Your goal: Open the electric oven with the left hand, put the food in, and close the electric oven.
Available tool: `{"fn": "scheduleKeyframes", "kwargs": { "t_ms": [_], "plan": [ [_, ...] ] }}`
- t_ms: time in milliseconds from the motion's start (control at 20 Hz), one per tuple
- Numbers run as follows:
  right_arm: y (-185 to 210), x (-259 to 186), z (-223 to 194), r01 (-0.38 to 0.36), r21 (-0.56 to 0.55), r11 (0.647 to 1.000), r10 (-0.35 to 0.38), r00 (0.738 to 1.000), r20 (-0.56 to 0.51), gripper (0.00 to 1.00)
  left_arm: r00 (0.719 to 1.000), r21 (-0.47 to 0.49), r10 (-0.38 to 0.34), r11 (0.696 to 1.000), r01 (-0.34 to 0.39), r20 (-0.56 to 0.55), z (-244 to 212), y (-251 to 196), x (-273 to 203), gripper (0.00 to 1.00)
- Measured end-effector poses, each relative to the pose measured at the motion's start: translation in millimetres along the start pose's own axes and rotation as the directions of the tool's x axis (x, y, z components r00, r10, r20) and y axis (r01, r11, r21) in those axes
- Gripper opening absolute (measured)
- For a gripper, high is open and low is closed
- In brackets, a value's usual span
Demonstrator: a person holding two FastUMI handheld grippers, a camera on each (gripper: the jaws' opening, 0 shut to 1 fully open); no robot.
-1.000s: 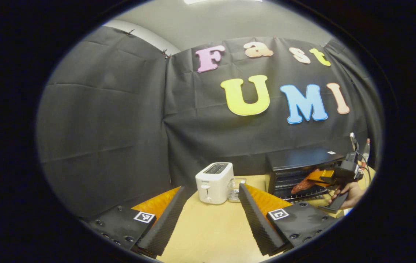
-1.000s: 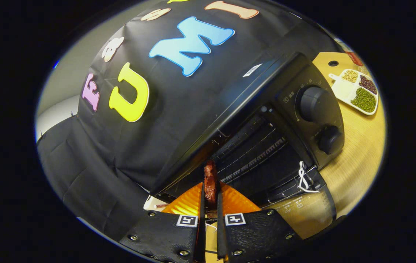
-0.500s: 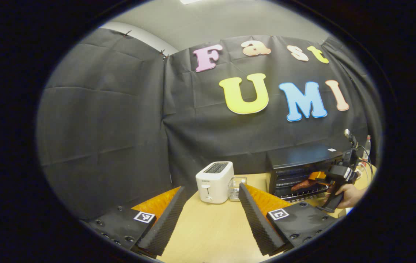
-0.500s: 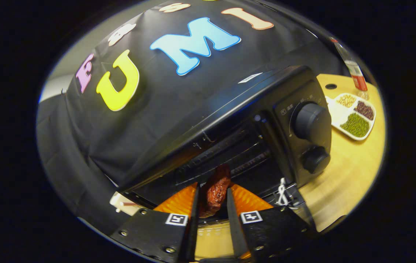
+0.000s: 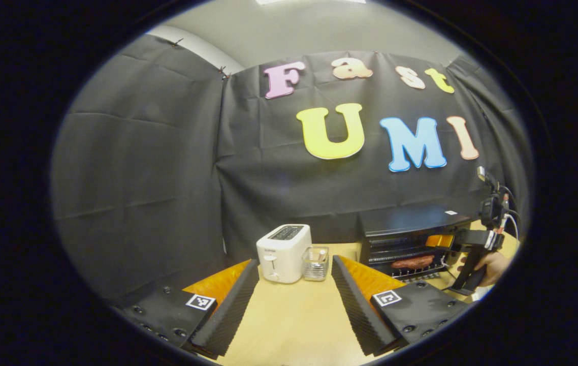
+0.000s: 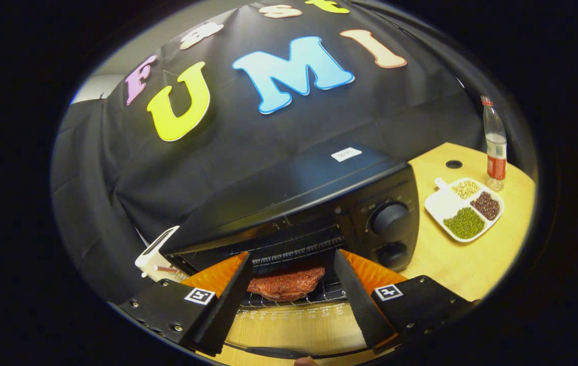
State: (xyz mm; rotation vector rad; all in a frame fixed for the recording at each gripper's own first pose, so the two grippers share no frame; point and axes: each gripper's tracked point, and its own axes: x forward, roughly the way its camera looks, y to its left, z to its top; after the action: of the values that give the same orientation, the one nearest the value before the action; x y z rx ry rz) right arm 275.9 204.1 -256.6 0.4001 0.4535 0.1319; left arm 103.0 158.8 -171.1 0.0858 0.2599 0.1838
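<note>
The black electric oven (image 6: 319,193) stands with its door (image 6: 289,328) folded down flat. A reddish-brown slab of meat (image 6: 286,282) lies flat on the wire rack just inside the mouth. My right gripper (image 6: 291,253) is open in front of the oven, one finger on each side of the meat and clear of it. In the left gripper view the oven (image 5: 406,229) is at the far right with the meat (image 5: 413,262) on its rack, and the right gripper (image 5: 439,241) is at its mouth, held by a hand (image 5: 492,264). My left gripper (image 5: 294,262) hangs open over the table, holding nothing.
A white toaster (image 5: 283,252) and a small glass container (image 5: 315,263) stand left of the oven. To the oven's right are a white divided tray of beans (image 6: 464,208), a bottle (image 6: 494,145) and a hole in the wooden tabletop (image 6: 454,164).
The right gripper, which held the meat upright, has opened, let it go onto the rack and drawn back a little. The left gripper has barely moved.
</note>
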Motion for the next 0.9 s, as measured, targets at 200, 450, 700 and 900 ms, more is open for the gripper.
{"fn": "scheduleKeyframes", "kwargs": {
  "t_ms": [200, 450, 700, 900],
  "plan": [
    [5.3, -51.1, 22.0, -0.026, -0.083, 0.996, 0.029, 0.999, 0.041, 0.98, 0.998, -0.03, -0.058, 0.998, 0.059, 0.003, 0.2, -30.8, 3.6, 0.9],
    [-1.8, -111.0, 47.6, -0.017, -0.185, 0.983, 0.039, 0.992, 0.116, 0.98, 0.987, -0.041, -0.159, 0.987, 0.158, -0.025, -12.1, -78.7, 1.3, 0.9],
    [-19.7, -160.3, 68.8, 0.02, -0.245, 0.969, 0.023, 0.984, 0.174, 0.98, 0.962, -0.073, -0.257, 0.965, 0.251, -0.093, -41.3, -130.5, -3.9, 1.0],
    [-36.0, -196.1, 80.7, 0.059, -0.28, 0.958, 0.002, 0.977, 0.214, 0.98, 0.925, -0.119, -0.331, 0.942, 0.314, -0.187, -74.6, -171.4, -5.1, 1.0]
  ]
}}
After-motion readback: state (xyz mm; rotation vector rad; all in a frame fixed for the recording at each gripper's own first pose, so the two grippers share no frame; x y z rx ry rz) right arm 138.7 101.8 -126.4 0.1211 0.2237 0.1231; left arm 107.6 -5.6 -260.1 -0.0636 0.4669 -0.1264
